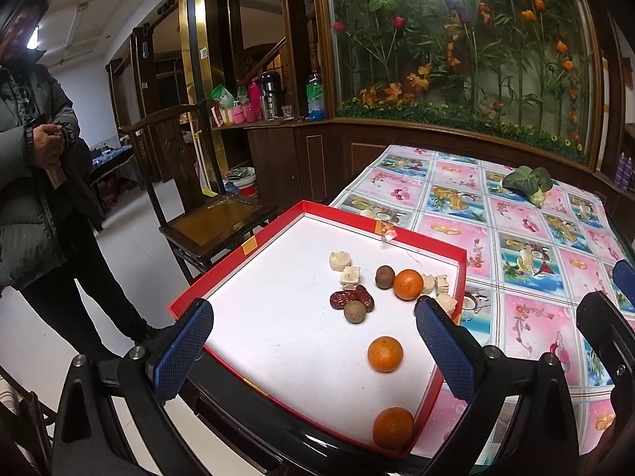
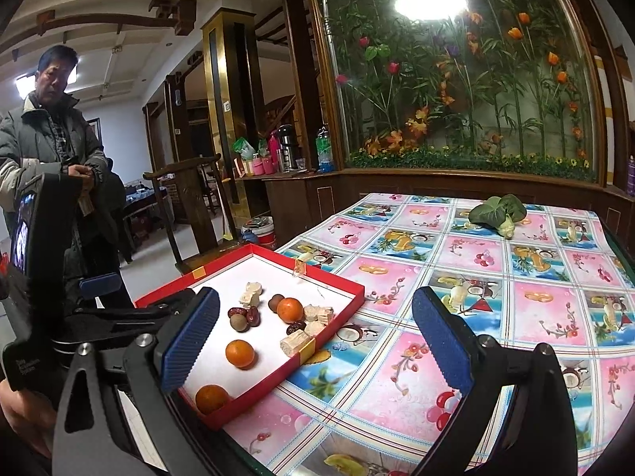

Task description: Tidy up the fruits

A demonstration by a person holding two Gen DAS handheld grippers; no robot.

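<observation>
A red tray with a white floor [image 1: 278, 341] lies on the table's near left corner. Three oranges rest in it [image 1: 408, 285] [image 1: 385, 354] [image 1: 393, 427], along with red dates [image 1: 351, 299], two brown longans [image 1: 384, 276] and pale cake cubes [image 1: 344, 267]. My left gripper [image 1: 315, 347] hovers open above the tray's near side, nothing between its fingers. My right gripper [image 2: 317, 341] is open too, above the tablecloth just right of the tray [image 2: 349, 289]. The nearest orange [image 2: 211, 398] sits in the tray's near corner.
A floral pink and blue tablecloth [image 2: 476, 277] covers the table, and a leafy green vegetable [image 2: 498, 210] lies at its far side. A person in a grey padded jacket [image 1: 35, 182] stands left beside a wooden chair [image 1: 214, 214]. A glass flower wall stands behind.
</observation>
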